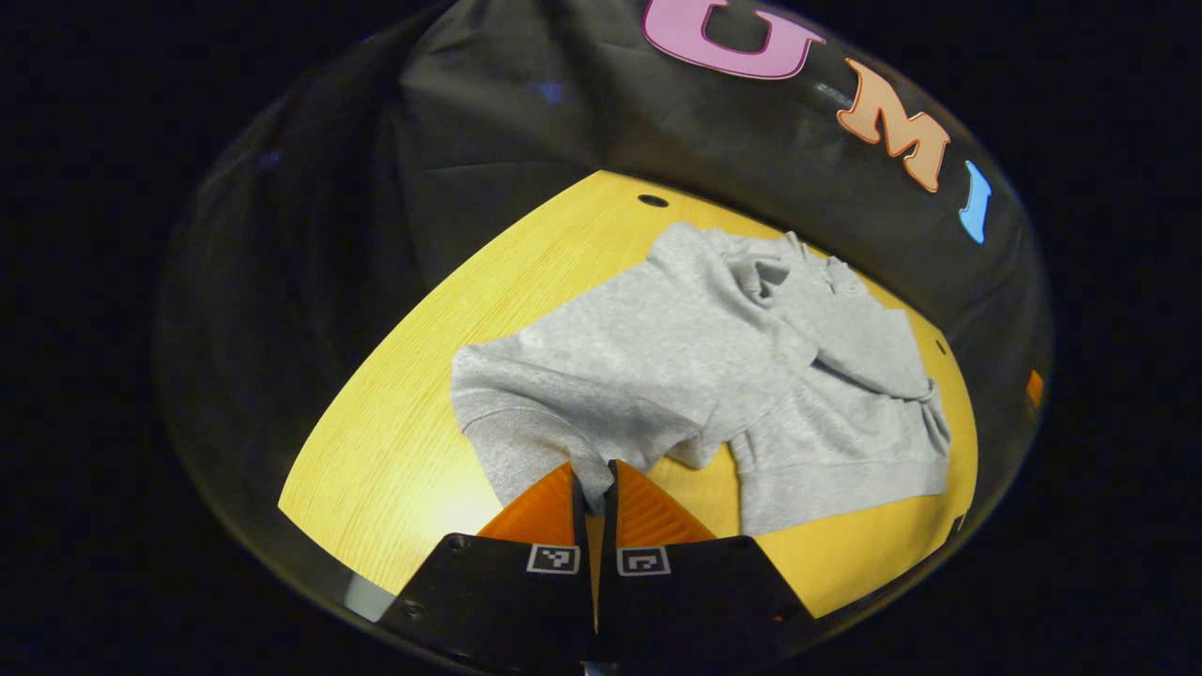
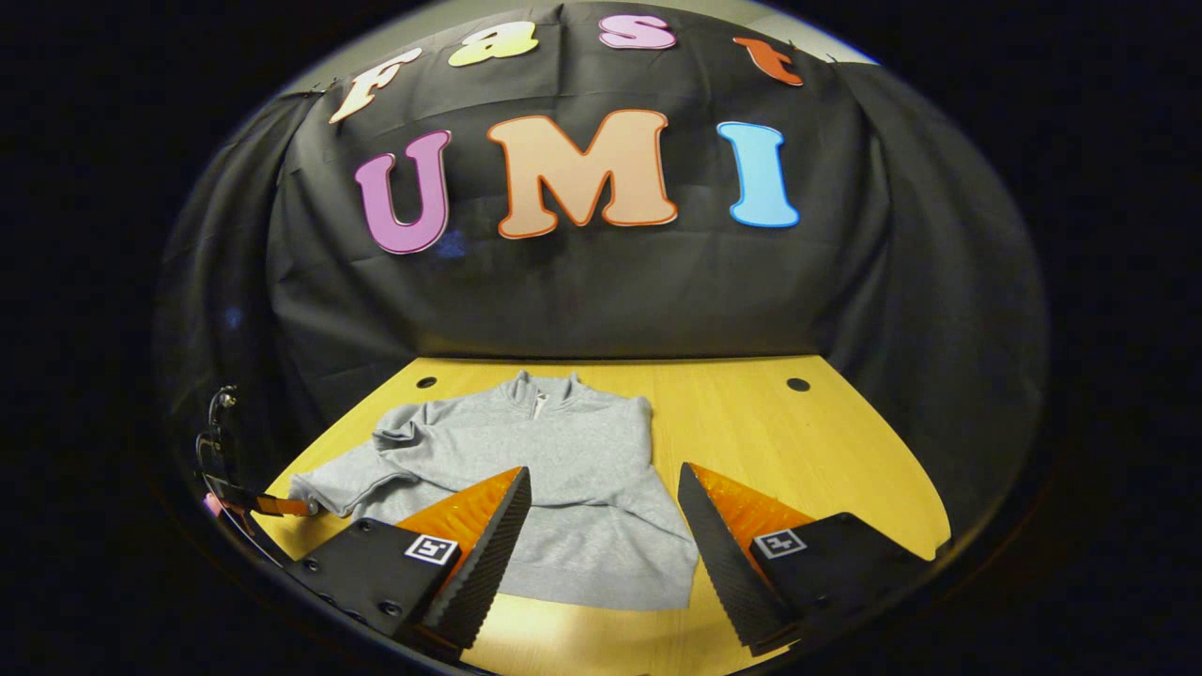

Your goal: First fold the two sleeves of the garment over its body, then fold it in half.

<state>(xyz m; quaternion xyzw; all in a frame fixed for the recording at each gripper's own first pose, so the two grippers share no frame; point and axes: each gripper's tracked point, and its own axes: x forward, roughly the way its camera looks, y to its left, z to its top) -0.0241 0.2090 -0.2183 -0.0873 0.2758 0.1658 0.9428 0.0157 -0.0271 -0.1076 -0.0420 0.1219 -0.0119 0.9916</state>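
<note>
Left claw (image 1: 594, 483) pinched tight on the cuff of one sleeve (image 1: 526, 413) of the grey garment (image 1: 676, 347), which lies spread on the yellow surface (image 1: 394, 451). Right claw (image 2: 601, 512) wide open, holding nothing, over the garment's hem near the front edge.

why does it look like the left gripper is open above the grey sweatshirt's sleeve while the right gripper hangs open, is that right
Not quite: the left gripper is shut on the grey sweatshirt's sleeve, as the left gripper view shows. The right gripper does hang open over the sweatshirt.
</note>
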